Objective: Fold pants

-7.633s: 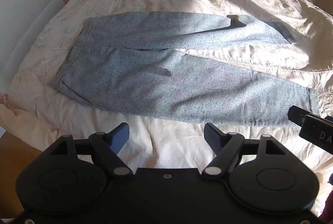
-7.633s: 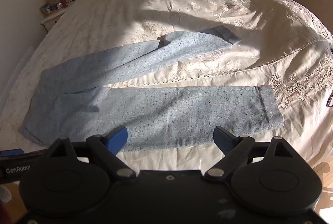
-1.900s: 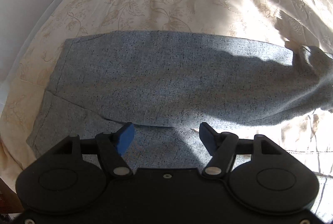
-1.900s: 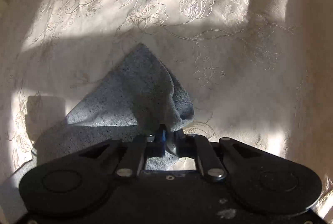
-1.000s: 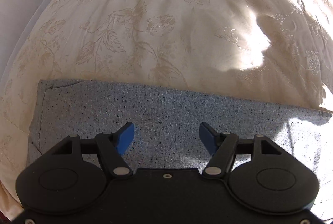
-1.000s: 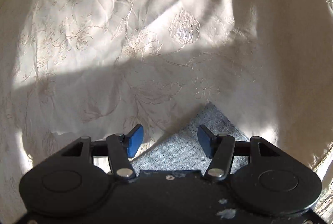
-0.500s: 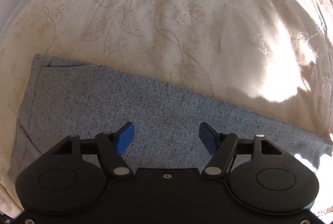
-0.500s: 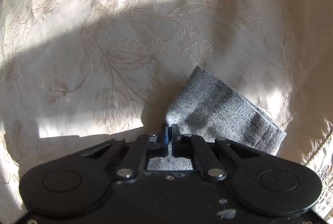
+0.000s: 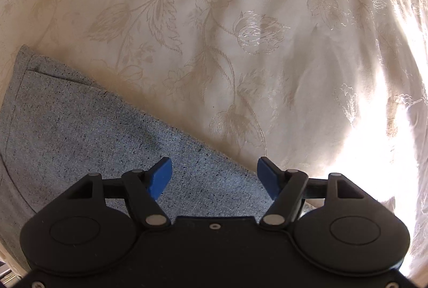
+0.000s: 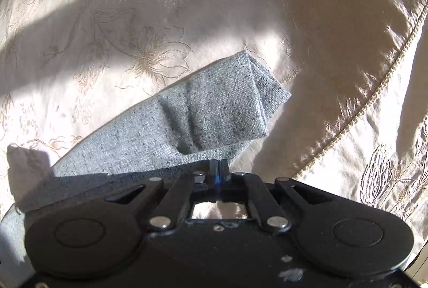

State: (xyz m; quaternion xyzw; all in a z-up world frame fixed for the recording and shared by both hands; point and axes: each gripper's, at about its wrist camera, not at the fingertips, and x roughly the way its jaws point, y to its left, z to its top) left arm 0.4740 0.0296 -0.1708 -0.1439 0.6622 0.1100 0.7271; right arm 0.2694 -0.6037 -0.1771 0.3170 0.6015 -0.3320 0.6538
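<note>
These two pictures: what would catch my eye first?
Grey pants lie on a cream flowered bedspread streaked with sun and shadow. The right claw is pinched shut on the pants' bunched cuff end. The left claw gapes open above the pants' edge.

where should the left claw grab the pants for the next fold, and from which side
Best guess: the long folded edge of the pants, running diagonally just ahead of the open left claw. Come straight down from above, one finger on the cloth and one on the bedspread, since the fabric lies flat with only that edge exposed. The right claw is already shut on the cuff end.
</note>
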